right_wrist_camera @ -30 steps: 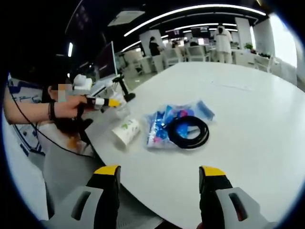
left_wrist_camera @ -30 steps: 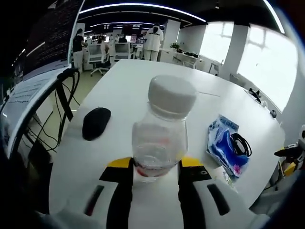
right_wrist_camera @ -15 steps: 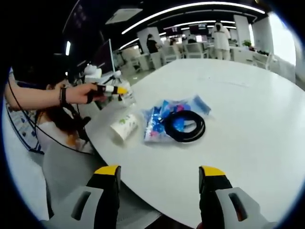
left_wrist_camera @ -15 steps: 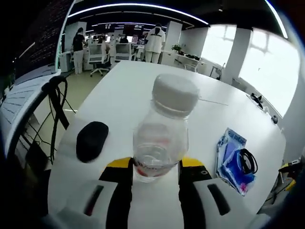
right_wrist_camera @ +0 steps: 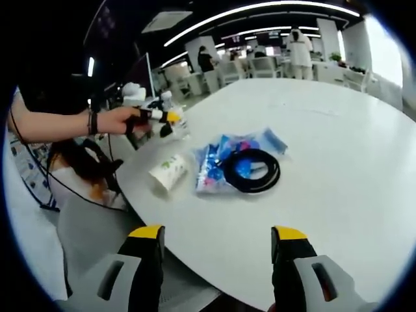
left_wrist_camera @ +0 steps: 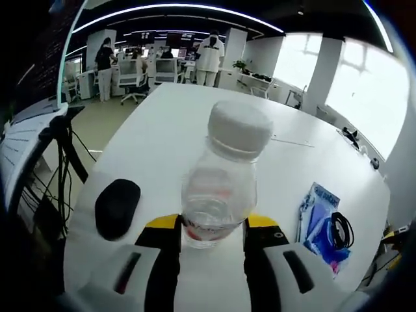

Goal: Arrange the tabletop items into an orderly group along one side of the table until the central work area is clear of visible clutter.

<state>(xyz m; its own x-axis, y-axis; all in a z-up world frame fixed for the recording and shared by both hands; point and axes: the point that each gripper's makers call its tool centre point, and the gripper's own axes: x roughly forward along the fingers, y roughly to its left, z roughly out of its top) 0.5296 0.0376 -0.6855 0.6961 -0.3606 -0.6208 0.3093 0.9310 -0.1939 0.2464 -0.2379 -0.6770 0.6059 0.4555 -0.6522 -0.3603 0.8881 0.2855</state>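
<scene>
A clear plastic bottle [left_wrist_camera: 220, 185] with a white cap stands upright between the yellow-tipped jaws of the left gripper [left_wrist_camera: 211, 231], which clamp its lower body from either side above the white table [left_wrist_camera: 175, 123]. A faint red band shows on the bottle; its lettering cannot be read. In the left gripper view a black computer mouse [left_wrist_camera: 117, 208] lies at 9 o'clock from the bottle, and a blue packet [left_wrist_camera: 318, 221] with a black cable coil [left_wrist_camera: 341, 229] on it lies at 3 o'clock, near the table edge.

In the right gripper view the right gripper [right_wrist_camera: 218, 244] hangs wide and empty off the table's near edge. At 12 o'clock from it lie the blue packet [right_wrist_camera: 221, 162] and the coil [right_wrist_camera: 252, 170]; the packet's printing is too small to read. Just beside the packet, at 9 o'clock, a white paper cup [right_wrist_camera: 168, 173] with a green mark lies on its side. At 11 o'clock a person's hand [right_wrist_camera: 120, 121] holds the left gripper [right_wrist_camera: 170, 121] closed on the bottle [right_wrist_camera: 178, 122] over the table's far-left edge.
</scene>
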